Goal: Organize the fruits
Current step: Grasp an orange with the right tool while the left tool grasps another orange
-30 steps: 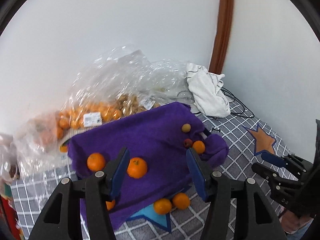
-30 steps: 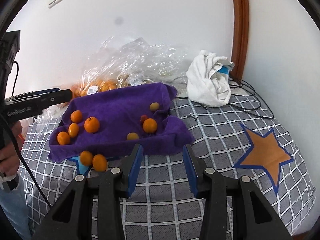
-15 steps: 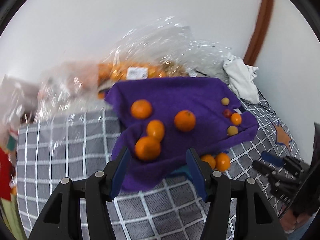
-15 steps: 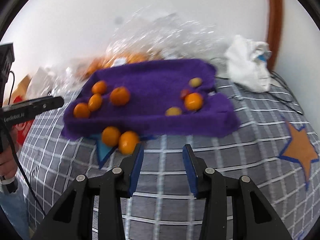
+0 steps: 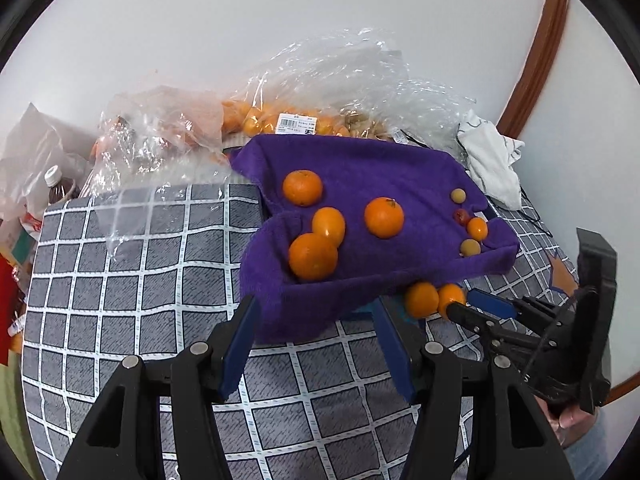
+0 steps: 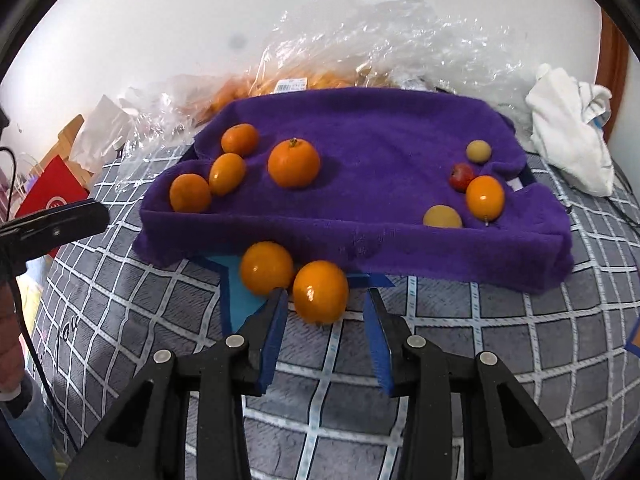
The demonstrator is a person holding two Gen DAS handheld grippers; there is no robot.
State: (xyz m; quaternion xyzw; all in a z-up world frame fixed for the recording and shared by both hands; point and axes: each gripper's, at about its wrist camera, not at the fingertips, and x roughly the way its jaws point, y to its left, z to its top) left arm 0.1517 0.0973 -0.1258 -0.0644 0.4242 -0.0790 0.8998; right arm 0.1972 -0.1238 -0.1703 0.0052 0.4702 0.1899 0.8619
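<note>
Your right gripper sits low with fingers spread, lined up on the near orange lying off the purple towel on the checked cover, likely to return it. Your left gripper hangs empty, jaws spread. Since a second ago, both have swung left and closer to the fruit.
</note>
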